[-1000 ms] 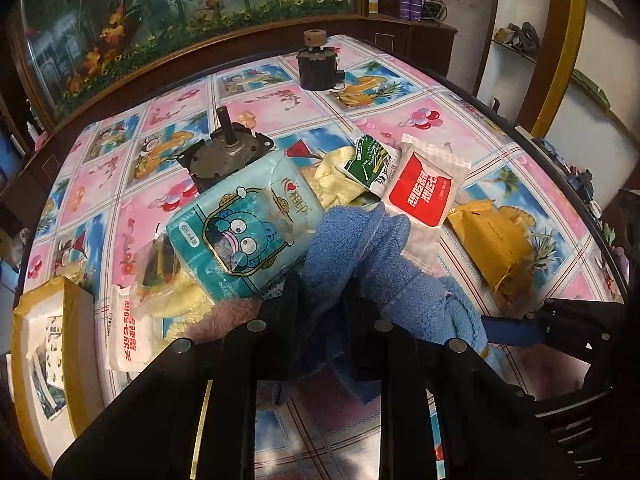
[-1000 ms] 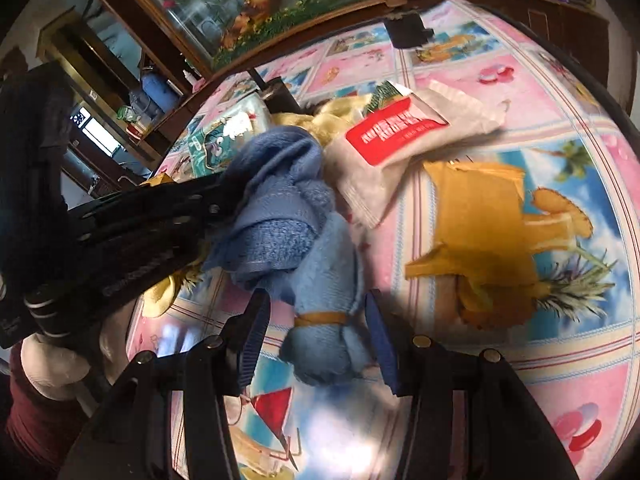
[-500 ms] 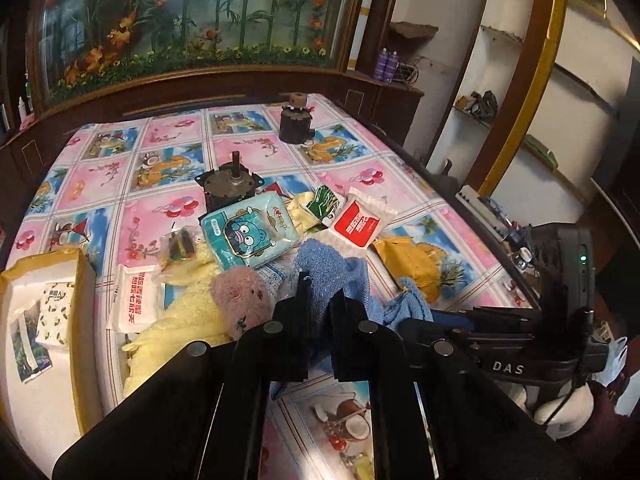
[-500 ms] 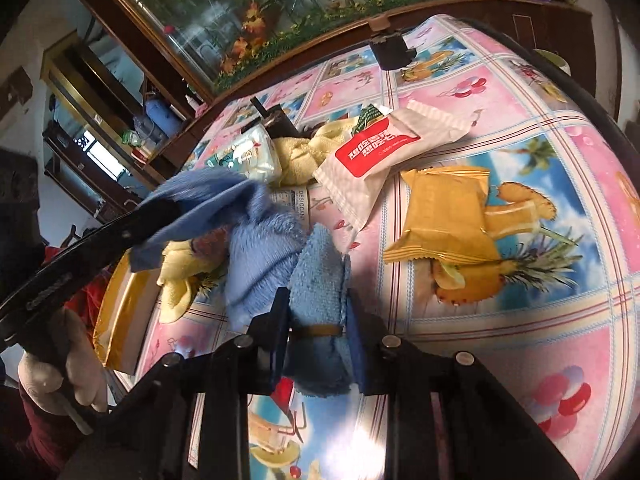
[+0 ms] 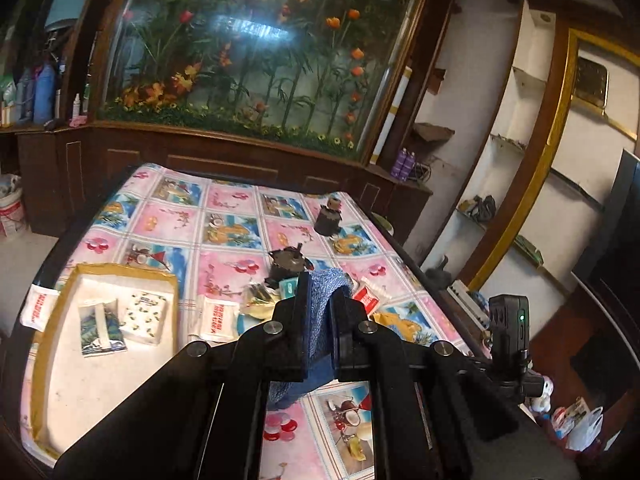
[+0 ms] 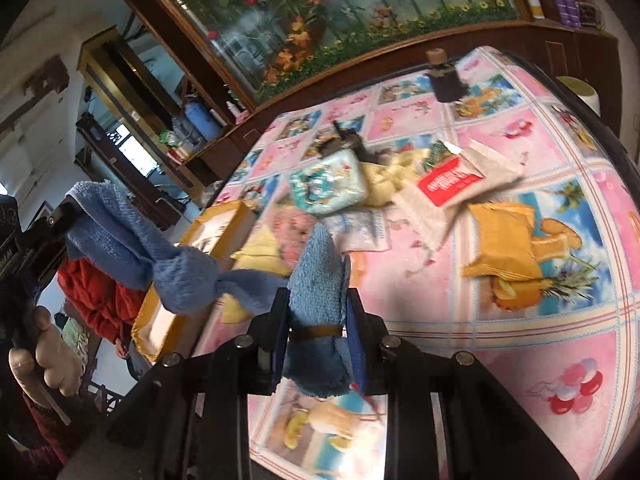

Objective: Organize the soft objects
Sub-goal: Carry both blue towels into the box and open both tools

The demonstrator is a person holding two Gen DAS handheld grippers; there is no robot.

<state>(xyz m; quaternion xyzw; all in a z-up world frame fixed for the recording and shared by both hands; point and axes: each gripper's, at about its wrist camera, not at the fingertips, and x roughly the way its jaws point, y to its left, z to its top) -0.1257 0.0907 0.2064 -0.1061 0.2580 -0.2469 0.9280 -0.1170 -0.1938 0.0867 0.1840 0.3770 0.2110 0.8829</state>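
Note:
A blue towel (image 6: 316,276) hangs stretched in the air between both grippers, above the patterned table (image 6: 520,340). My right gripper (image 6: 316,308) is shut on its rolled end, where a brown band wraps it. The towel runs up and to the left, through a knot-like bunch (image 6: 184,280), to my left gripper (image 6: 66,216), which is held by a hand (image 6: 44,356). In the left wrist view my left gripper (image 5: 322,300) is shut on a fold of the blue towel (image 5: 326,284). A yellow-rimmed tray (image 5: 120,270) holding two tissue packets lies at the left.
A pile sits mid-table: teal tissue pack (image 6: 328,184), yellow cloth (image 6: 384,184), red-and-white packet (image 6: 452,180), yellow packet (image 6: 508,240), pink plush (image 6: 288,232). Two dark metal parts (image 6: 444,80) (image 6: 344,144) stand further back. A wooden cabinet with a flower panel borders the far edge.
Both grippers closed on the blue towel and lifted it off the pile. The left gripper rose and pulled away to the left, drawing the towel out between them.

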